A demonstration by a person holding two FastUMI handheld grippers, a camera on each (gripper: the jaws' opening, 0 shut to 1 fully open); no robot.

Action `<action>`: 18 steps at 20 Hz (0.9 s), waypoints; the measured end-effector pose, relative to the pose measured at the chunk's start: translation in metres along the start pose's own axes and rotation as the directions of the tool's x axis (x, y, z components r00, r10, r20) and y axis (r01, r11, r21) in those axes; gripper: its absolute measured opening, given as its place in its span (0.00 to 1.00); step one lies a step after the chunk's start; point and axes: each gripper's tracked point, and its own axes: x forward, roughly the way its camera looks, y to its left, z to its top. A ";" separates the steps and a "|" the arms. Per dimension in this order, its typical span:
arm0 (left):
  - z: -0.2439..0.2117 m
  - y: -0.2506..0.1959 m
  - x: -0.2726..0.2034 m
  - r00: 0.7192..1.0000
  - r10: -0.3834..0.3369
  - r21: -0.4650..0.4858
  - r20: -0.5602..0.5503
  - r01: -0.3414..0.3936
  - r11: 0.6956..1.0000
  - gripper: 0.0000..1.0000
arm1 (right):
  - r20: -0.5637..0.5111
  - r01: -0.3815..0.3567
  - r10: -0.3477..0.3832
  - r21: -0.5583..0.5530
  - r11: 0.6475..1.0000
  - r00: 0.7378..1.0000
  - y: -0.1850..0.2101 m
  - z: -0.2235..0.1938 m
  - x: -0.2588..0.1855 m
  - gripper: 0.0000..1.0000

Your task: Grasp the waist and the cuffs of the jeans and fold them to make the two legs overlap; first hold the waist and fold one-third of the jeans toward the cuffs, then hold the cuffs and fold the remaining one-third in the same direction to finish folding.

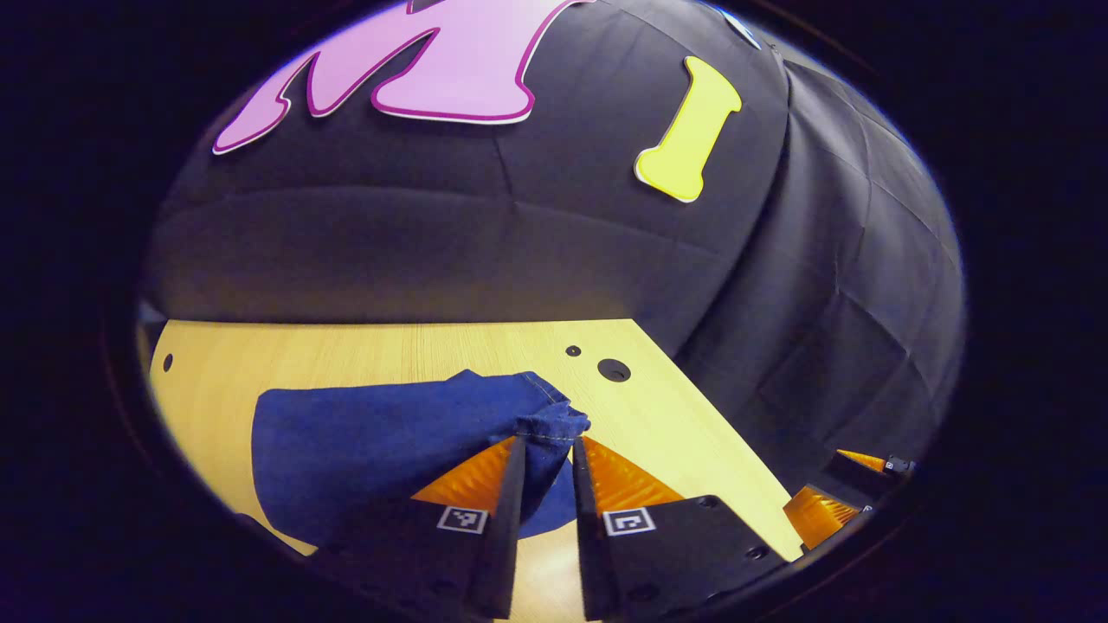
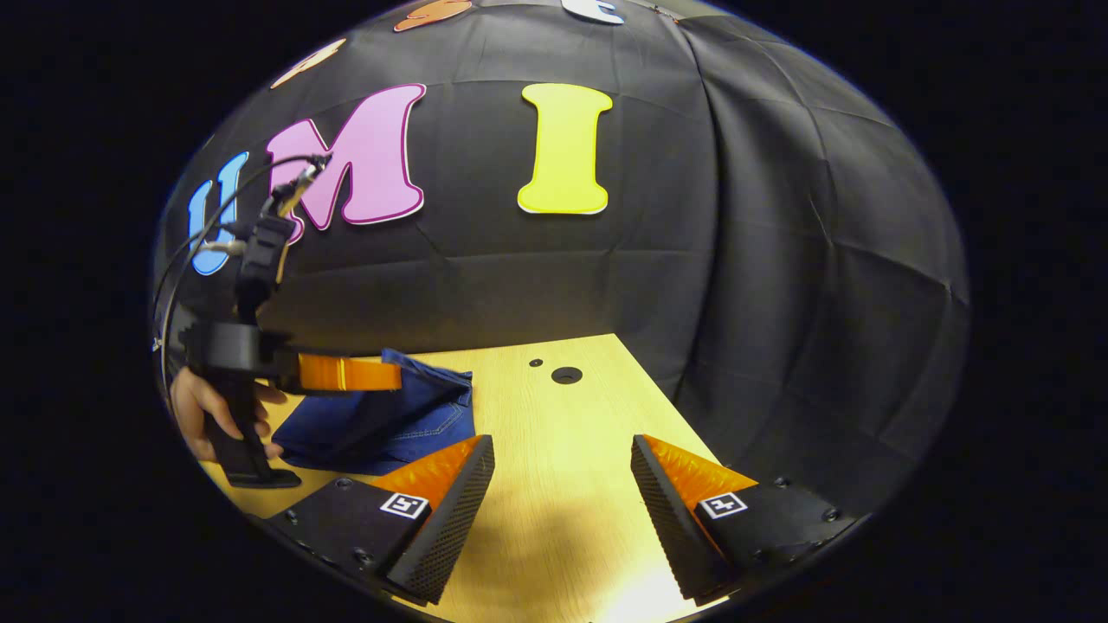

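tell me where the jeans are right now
The jeans lie on the table's left part, a hemmed corner pinched in the left gripper.

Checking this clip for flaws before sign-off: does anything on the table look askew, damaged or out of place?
Nothing is damaged or spilled. The jeans lie bunched on the wooden table, with a hemmed corner lifted between the left gripper fingers, so their outline is uneven. The right gripper is open over bare table, apart from the cloth.

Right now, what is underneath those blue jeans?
The jeans lie on a light wooden table, bare around them. The left gripper pinches a hemmed edge. Whatever lies beneath the cloth is covered.
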 end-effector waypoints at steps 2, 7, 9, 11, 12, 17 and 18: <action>0.006 0.000 -0.002 0.999 -0.009 0.003 0.040 0.009 1.000 0.59 | 0.005 -0.005 0.005 0.002 1.000 1.000 0.002 0.004 -0.008 0.97; 0.042 0.017 -0.045 0.979 0.001 0.053 0.204 -0.012 0.999 0.97 | 0.030 -0.035 0.036 -0.017 0.999 0.999 0.022 0.022 -0.038 0.97; 0.055 0.026 -0.076 0.963 0.013 0.087 0.271 -0.038 0.995 0.97 | 0.048 -0.053 0.054 -0.025 0.998 0.997 0.034 0.037 -0.052 0.97; 0.067 0.038 -0.109 0.945 0.047 0.111 0.325 -0.087 0.990 0.97 | 0.073 -0.076 0.077 -0.018 0.997 0.994 0.051 0.055 -0.069 0.96; 0.070 0.041 -0.128 0.937 0.061 0.113 0.345 -0.106 0.988 0.97 | 0.087 -0.087 0.088 -0.017 0.996 0.992 0.060 0.065 -0.080 0.96; 0.087 0.061 -0.216 0.881 0.130 0.064 0.455 -0.178 0.982 0.96 | 0.180 -0.116 0.133 -0.104 0.988 0.975 0.098 0.118 -0.137 0.97; 0.090 0.068 -0.232 0.868 0.146 0.056 0.474 -0.196 0.979 0.96 | 0.204 -0.111 0.134 -0.122 0.986 0.970 0.100 0.130 -0.147 0.96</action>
